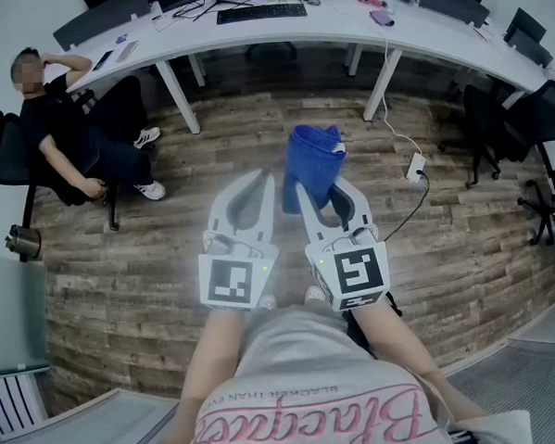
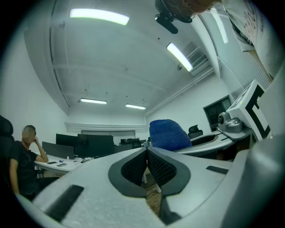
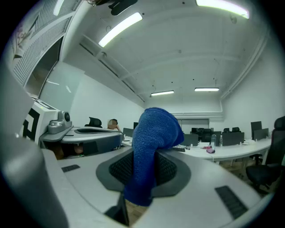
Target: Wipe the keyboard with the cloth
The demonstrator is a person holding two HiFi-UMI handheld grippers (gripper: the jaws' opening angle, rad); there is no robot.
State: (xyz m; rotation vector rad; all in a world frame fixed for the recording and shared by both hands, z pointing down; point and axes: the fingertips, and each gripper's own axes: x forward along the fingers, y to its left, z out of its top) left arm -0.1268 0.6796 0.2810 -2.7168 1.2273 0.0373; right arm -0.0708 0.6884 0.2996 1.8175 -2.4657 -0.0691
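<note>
1. Room: an office with a wood-plank floor [image 1: 208,136] and white walls. The right gripper view shows four strip lights on the ceiling.
2. Surface: one long, curved white desk [image 1: 249,34] runs across the far side of the floor on slanted white legs.
3. One black keyboard [image 1: 261,12] lies on the desk, about midway along its visible run and set back from the near edge. Small items and cables lie around it, too small to name.
4. One blue cloth [image 1: 312,164] stands bunched above the floor, well apart from the desk and the keyboard.
5. Right gripper [image 1: 327,193]: its jaws are clamped on the cloth. In the right gripper view the cloth [image 3: 153,129] runs up between the ribbed pads and folds over above them, with a short end hanging below.
6. Left gripper [image 1: 257,182]: its jaws are pressed together with nothing between them, just beside the right gripper. In the left gripper view the cloth [image 2: 168,135] shows beyond its tips.
7. Two marker cubes, one on each gripper: left [image 1: 236,281], right [image 1: 353,273].
8. One seated person [image 1: 59,116] leans back in a black chair at the desk's left end.
9. At least two black office chairs [image 1: 482,131] stand near the floor's right edge.
10. One white power strip [image 1: 414,167] lies on the floor, with a cable running up to the desk.
</note>
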